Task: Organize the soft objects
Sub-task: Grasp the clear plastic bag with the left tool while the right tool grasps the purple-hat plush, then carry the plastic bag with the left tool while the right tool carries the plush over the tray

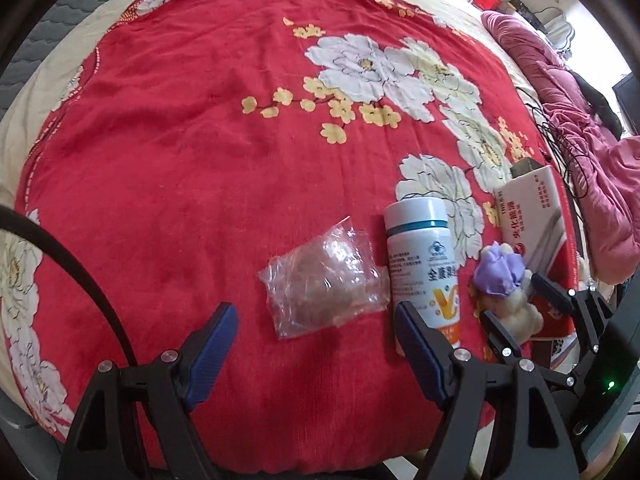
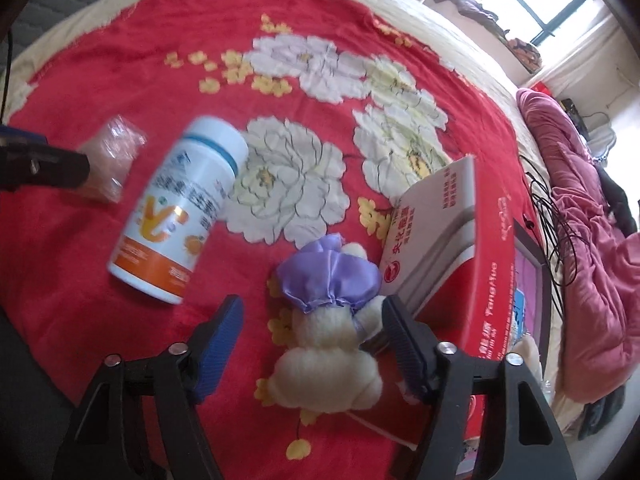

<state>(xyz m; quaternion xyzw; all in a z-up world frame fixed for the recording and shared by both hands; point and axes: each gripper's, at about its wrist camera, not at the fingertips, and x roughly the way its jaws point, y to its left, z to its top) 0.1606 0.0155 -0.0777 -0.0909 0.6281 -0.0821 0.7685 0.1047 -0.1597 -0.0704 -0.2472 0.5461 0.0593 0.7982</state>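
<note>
A cream plush toy with a purple satin hat (image 2: pixel 332 340) lies on the red flowered blanket (image 2: pixel 120 60), beside a box. My right gripper (image 2: pixel 312 320) is open with its jaws on either side of the toy, not closed on it. The toy also shows in the left wrist view (image 1: pixel 508 280), with the right gripper (image 1: pixel 516 296) around it. A clear plastic bag (image 1: pixel 324 280) with something brownish inside lies just ahead of my open, empty left gripper (image 1: pixel 316 320). The bag shows at the left of the right wrist view (image 2: pixel 112 156).
A white vitamin bottle (image 1: pixel 424 264) with an orange base lies between the bag and the toy, also in the right wrist view (image 2: pixel 180 208). A white and red box (image 2: pixel 440 220) lies on a larger red box (image 2: pixel 500 280). Black cables (image 2: pixel 552 220) and a pink quilt (image 2: pixel 592 200) are at the right.
</note>
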